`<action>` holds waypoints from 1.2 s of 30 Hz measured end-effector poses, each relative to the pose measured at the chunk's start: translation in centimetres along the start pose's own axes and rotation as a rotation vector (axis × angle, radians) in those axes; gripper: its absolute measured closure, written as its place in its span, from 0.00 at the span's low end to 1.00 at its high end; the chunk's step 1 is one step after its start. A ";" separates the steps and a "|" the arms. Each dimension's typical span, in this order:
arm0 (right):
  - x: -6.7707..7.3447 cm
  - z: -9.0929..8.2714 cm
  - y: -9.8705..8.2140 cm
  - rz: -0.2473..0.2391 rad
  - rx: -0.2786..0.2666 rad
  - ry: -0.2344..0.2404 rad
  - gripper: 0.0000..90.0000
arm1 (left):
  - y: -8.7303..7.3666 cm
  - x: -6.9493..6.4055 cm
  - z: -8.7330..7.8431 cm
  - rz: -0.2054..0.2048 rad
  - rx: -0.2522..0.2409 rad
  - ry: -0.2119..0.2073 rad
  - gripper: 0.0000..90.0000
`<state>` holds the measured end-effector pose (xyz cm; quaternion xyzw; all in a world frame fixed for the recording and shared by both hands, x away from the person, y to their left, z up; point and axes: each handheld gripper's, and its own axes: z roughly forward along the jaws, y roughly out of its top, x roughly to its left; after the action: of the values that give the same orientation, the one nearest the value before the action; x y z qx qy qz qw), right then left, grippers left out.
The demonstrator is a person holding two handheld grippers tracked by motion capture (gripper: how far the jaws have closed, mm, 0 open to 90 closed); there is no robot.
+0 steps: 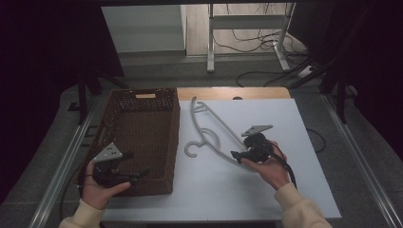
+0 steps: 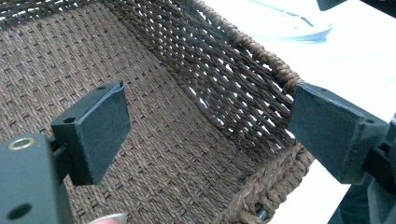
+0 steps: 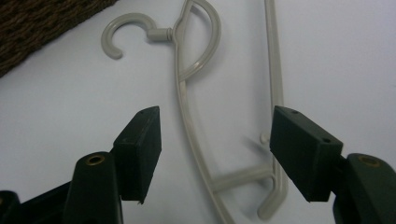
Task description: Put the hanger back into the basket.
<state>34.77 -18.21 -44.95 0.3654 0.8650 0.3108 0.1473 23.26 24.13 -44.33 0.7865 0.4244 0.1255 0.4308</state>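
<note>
Nothing's really done yet imo. The grey hanger (image 1: 209,130) lies flat on the white worktop (image 1: 266,190) just beside the wicker basket (image 1: 142,137). Right tool (image 1: 234,154) gapes wide around the hanger's end, gripping nothing. Left tool (image 1: 142,173) hangs wide open over the basket, empty too.

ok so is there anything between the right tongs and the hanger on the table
Nothing visible. The right tongs are open, with the grey hanger lying flat on the white table directly between the jaws. The brown basket sits off to the side, apart from it.
</note>
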 end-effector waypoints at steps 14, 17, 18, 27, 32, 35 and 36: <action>-0.3 5.4 4.8 0.040 0.074 -0.012 0.42 | 0.0 0.0 0.0 0.001 0.000 -0.004 0.14; -0.4 6.1 5.3 0.047 0.079 -0.016 0.43 | 0.0 0.1 0.0 0.000 -0.001 -0.005 0.14; -0.4 6.8 5.7 0.049 0.089 -0.020 0.43 | 0.0 0.1 0.0 -0.001 -0.001 -0.004 0.14; -0.3 9.1 6.9 0.038 0.123 -0.047 0.46 | 0.0 0.1 -0.2 0.001 -0.003 -0.005 0.14; 0.0 10.3 7.4 0.031 0.150 -0.042 0.49 | 0.1 0.1 -0.3 -0.001 -0.007 -0.006 0.14; 0.2 11.3 7.7 0.030 0.178 -0.049 0.54 | 0.1 0.2 -0.4 0.000 -0.008 -0.006 0.14; 0.2 11.6 7.7 0.033 0.189 -0.054 0.56 | 0.1 0.2 -0.4 0.000 -0.008 -0.006 0.14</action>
<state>44.40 -8.93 -48.85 0.4002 0.8800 0.2201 0.1302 23.21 24.45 -44.01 0.7850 0.4226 0.1249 0.4355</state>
